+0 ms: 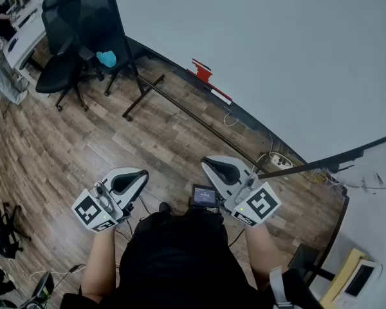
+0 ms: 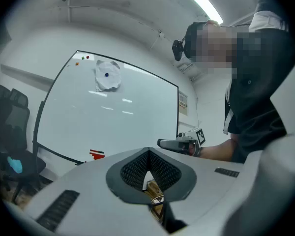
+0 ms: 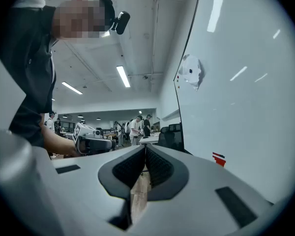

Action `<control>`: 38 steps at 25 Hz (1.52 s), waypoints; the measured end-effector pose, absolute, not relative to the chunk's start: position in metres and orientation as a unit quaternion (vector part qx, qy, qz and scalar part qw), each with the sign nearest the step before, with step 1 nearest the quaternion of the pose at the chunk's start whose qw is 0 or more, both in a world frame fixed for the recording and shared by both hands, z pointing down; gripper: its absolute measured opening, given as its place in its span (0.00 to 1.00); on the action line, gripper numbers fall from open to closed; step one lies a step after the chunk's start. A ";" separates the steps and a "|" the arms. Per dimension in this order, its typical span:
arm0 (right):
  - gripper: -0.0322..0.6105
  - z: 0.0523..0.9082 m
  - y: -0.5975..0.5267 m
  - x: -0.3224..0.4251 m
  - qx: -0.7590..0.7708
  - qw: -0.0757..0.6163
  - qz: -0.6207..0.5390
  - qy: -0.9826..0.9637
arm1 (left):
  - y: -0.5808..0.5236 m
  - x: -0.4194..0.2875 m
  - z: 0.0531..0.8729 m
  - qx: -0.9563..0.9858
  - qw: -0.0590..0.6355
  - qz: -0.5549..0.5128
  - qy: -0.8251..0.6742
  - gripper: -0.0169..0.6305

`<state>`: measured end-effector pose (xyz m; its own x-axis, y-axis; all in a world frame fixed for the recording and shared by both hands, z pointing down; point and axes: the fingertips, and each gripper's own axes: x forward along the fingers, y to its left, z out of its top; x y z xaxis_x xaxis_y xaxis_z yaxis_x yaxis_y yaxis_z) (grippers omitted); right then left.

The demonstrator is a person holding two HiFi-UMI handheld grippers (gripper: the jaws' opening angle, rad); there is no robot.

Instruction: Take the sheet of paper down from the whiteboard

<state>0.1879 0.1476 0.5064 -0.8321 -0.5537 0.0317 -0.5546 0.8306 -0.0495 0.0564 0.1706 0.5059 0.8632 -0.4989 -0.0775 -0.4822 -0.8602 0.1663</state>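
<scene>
A crumpled white sheet of paper (image 2: 108, 76) hangs high on the whiteboard (image 2: 113, 117), pinned by a small blue magnet (image 2: 106, 74). The right gripper view shows the same paper (image 3: 191, 71) up on the board's left edge. The paper is out of the head view, where only the lower whiteboard (image 1: 276, 56) shows. My left gripper (image 1: 134, 179) and right gripper (image 1: 220, 167) are both held level at waist height, well short of the board. Each is shut with nothing between its jaws, as seen at the left gripper (image 2: 148, 168) and the right gripper (image 3: 145, 163).
Black office chairs (image 1: 77, 37) stand left of the board, one with a blue object (image 1: 106, 58) on its seat. A red item (image 1: 202, 70) lies on the board's tray. The stand's foot (image 1: 141, 98) and cables (image 1: 280, 159) cross the wooden floor. People (image 3: 135, 129) stand far off.
</scene>
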 end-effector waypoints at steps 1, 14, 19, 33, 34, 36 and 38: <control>0.08 0.506 0.148 0.182 0.292 0.009 0.027 -0.956 | 0.172 0.049 0.507 0.962 0.074 -0.061 -0.256 0.04; 0.08 0.509 0.173 0.131 0.321 0.001 0.022 -0.947 | 0.187 0.000 0.514 0.968 0.083 -0.067 -0.226 0.04; 0.08 0.511 0.181 0.133 0.334 -0.012 0.033 -0.942 | 0.189 0.002 0.520 0.971 0.083 -0.063 -0.213 0.04; 0.08 0.513 0.185 0.139 0.352 0.006 0.046 -0.935 | 0.184 -0.020 0.519 0.970 0.068 -0.050 -0.229 0.04; 0.08 0.513 0.185 0.141 0.352 0.003 0.050 -0.935 | 0.179 -0.029 0.519 0.967 0.066 -0.050 -0.242 0.04; 0.08 0.511 0.184 0.143 0.350 0.000 0.051 -0.935 | 0.169 -0.046 0.514 0.961 0.069 -0.064 -0.259 0.04; 0.08 0.512 0.185 0.144 0.349 0.005 0.050 -0.936 | 0.167 -0.051 0.511 0.961 0.071 -0.074 -0.258 0.04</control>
